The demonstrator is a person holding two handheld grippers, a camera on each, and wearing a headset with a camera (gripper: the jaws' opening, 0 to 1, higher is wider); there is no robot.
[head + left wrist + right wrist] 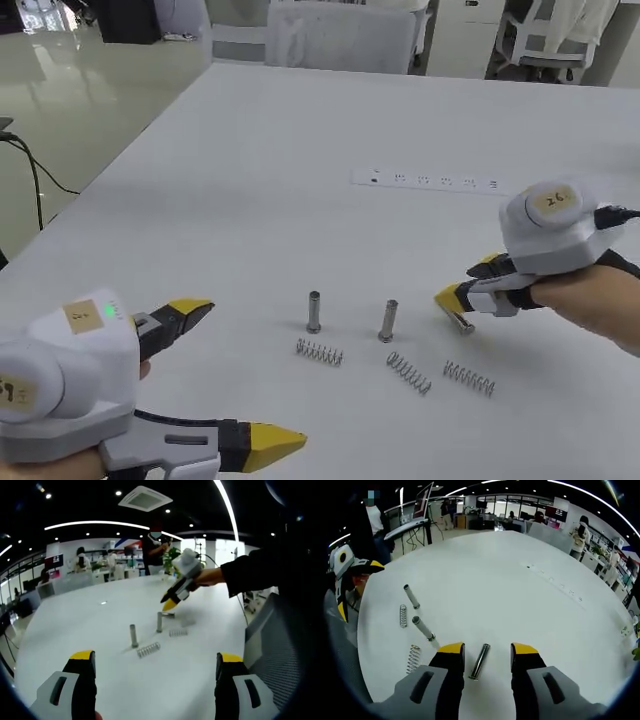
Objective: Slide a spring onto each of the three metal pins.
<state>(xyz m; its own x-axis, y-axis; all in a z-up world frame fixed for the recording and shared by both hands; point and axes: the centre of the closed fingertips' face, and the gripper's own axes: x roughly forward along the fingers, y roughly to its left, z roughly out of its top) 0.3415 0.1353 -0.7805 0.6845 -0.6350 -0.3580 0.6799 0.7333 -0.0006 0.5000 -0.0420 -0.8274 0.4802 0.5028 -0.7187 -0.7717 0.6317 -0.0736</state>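
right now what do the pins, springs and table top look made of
The pins: probably steel, smooth grey with a dull sheen. The springs: thin coiled wire, silvery, likely steel too. The table top: matte white with soft reflections, maybe laminate; unsure.

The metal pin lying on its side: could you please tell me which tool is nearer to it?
Right. The pin lies between the right tool's open jaws; the left tool is beyond both upright pins.

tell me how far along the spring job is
Done: nothing, all three springs lie loose beside two upright pins. In hand: the open right tool straddles the third pin, lying flat. Left: all three springs to slide on.
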